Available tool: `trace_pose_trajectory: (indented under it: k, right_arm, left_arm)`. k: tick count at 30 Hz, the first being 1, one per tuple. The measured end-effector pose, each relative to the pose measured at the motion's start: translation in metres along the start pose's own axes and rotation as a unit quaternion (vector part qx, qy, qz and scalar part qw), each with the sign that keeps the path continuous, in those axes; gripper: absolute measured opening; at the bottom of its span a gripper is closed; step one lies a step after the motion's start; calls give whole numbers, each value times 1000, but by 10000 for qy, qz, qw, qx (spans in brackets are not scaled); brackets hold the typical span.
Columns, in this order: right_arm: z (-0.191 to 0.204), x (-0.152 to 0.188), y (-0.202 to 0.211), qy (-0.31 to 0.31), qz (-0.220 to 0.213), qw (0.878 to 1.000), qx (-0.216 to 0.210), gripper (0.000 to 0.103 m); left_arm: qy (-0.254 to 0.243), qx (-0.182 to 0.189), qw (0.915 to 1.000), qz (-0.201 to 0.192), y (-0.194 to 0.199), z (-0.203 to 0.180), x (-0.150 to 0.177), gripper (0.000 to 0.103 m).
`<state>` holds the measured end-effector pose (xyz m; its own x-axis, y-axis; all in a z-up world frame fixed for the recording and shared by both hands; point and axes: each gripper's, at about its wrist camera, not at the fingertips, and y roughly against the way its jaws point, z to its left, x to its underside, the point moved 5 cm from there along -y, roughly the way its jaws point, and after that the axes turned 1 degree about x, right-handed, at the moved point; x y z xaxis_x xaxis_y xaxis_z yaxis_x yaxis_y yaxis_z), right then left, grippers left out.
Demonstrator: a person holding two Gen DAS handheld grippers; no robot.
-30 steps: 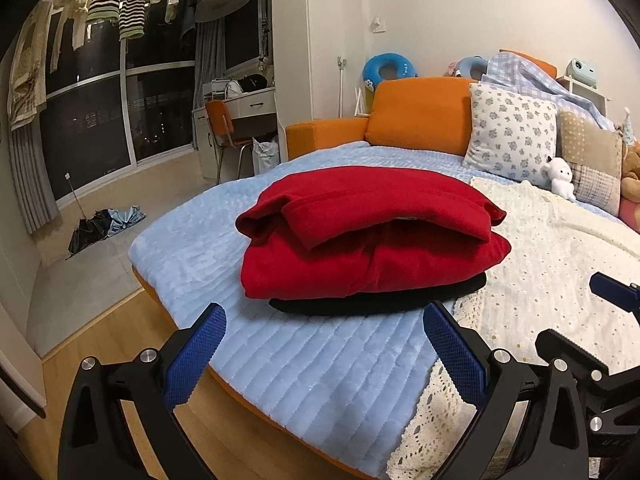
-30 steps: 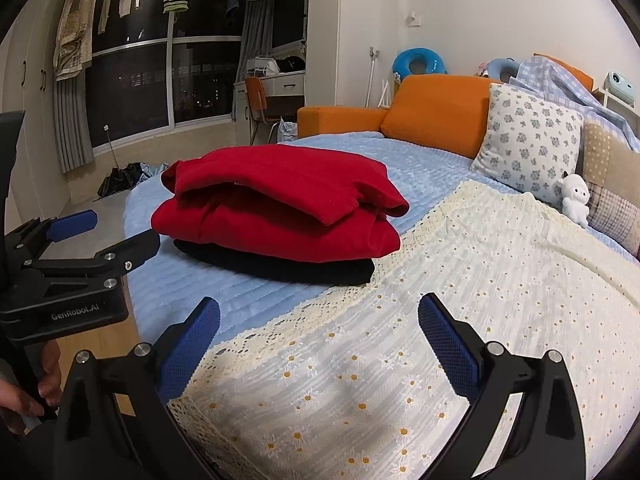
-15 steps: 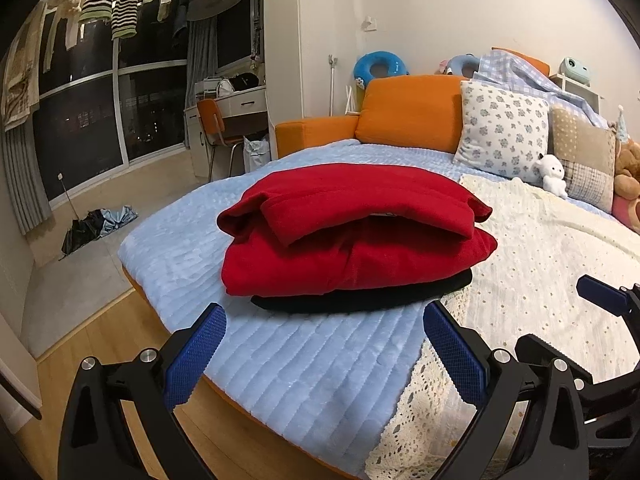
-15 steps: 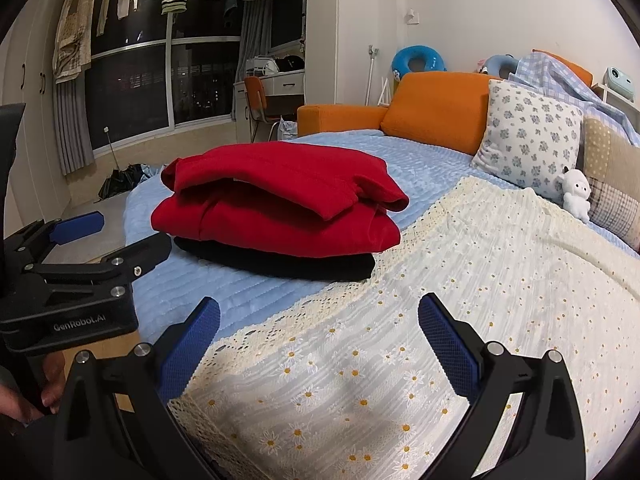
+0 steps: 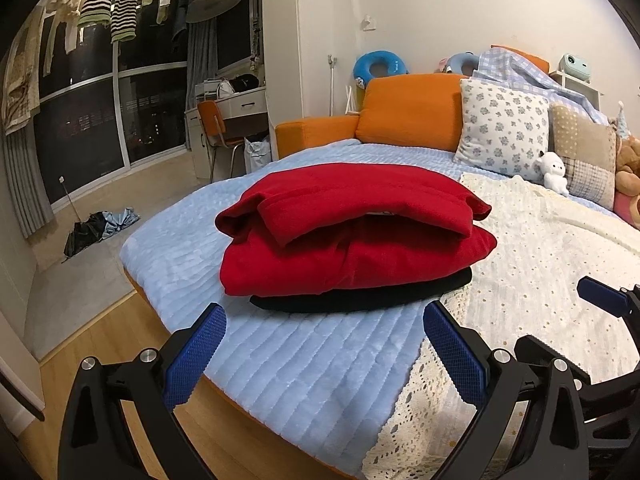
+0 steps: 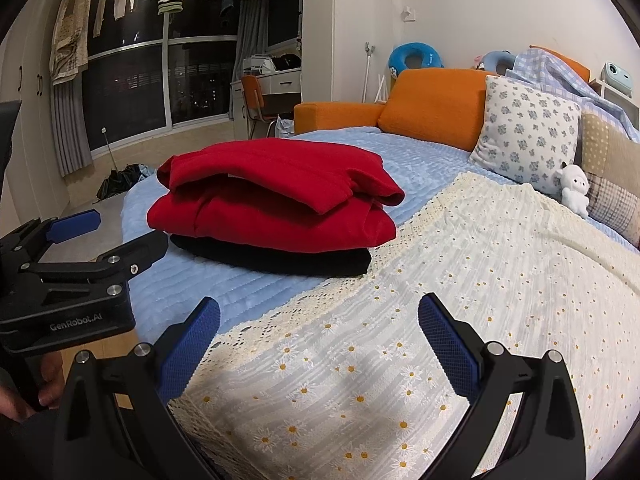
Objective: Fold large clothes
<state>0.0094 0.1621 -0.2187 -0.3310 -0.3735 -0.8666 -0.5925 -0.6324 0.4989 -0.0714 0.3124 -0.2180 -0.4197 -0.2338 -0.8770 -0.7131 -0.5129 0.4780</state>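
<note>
A thick red fleece garment [image 5: 352, 232], folded into a bulky bundle, lies on top of a flat folded black garment [image 5: 360, 296] on the pale blue quilted bedspread [image 5: 304, 360]. The stack sits toward the left side of the bed, its right edge just beside the cream lace-edged coverlet with small daisies [image 6: 460, 280] that covers the bed's right half. The black piece shows only as a dark band under the red one.

The left gripper [image 5: 324, 344] hovers above the near edge of the blue bedspread, its blue-padded fingers spread wide with nothing between them, short of the stack. The right gripper [image 6: 320, 336] hangs over the daisy coverlet, likewise spread wide and empty, apart from both garments. In the right wrist view the left gripper appears at the left edge, with part of a person's hand [image 6: 44, 384] on its handle.

At the head of the bed stand an orange upholstered backrest [image 5: 412, 112], a white floral-print pillow [image 5: 500, 128] and a small white plush toy [image 5: 554, 172]. Striped clothes [image 5: 108, 4] hang above a dark window.
</note>
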Motion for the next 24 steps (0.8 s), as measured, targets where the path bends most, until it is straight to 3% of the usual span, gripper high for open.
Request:
trace_pose_trajectory:
  k: [24]
  right_arm:
    - [1,0,0,0,5,10000,4,98]
  left_arm:
    - [1,77,9999,-76,1,0,0,100]
